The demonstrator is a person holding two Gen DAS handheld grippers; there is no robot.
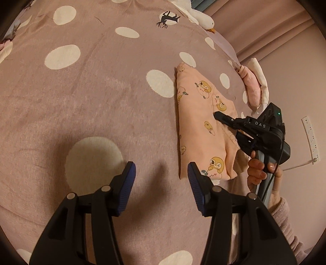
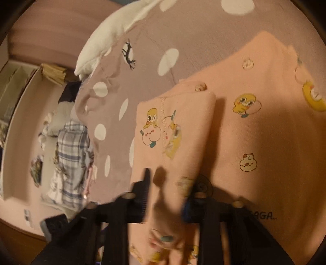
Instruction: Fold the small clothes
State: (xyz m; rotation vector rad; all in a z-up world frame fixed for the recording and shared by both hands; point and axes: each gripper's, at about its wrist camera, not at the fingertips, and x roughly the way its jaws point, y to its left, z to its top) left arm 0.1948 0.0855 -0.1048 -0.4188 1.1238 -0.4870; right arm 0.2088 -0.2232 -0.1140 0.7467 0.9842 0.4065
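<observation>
On the spotted bedspread [image 1: 85,97], nearest me: the left gripper [image 1: 162,173] is hovering with its blue pads apart and nothing between them, its right pad at the garment's near corner.
Garment: the peach printed garment [image 1: 195,124] is lying partly folded at about two o'clock from the left gripper, one flap already doubled over the rest.
Right gripper: the right gripper [image 1: 216,114] is reaching in from four o'clock, its jaws together on the fold's stitched edge; its own blurred view shows peach cloth [image 2: 173,142] between the fingers.
Hand pose: the person's hand [image 1: 258,169] is wrapping the grey handle, sleeve trailing toward five o'clock, tool angled downward.
Doing it well: I'd judge the pinch should be catching both layers at the hem while the left gripper is pinning or taking the near corner, so the fold travels square.
Risk: a single-layer grab is likely dragging the flap askew.
Farther off: a white plush goose [image 1: 200,17] is resting at one o'clock.
</observation>
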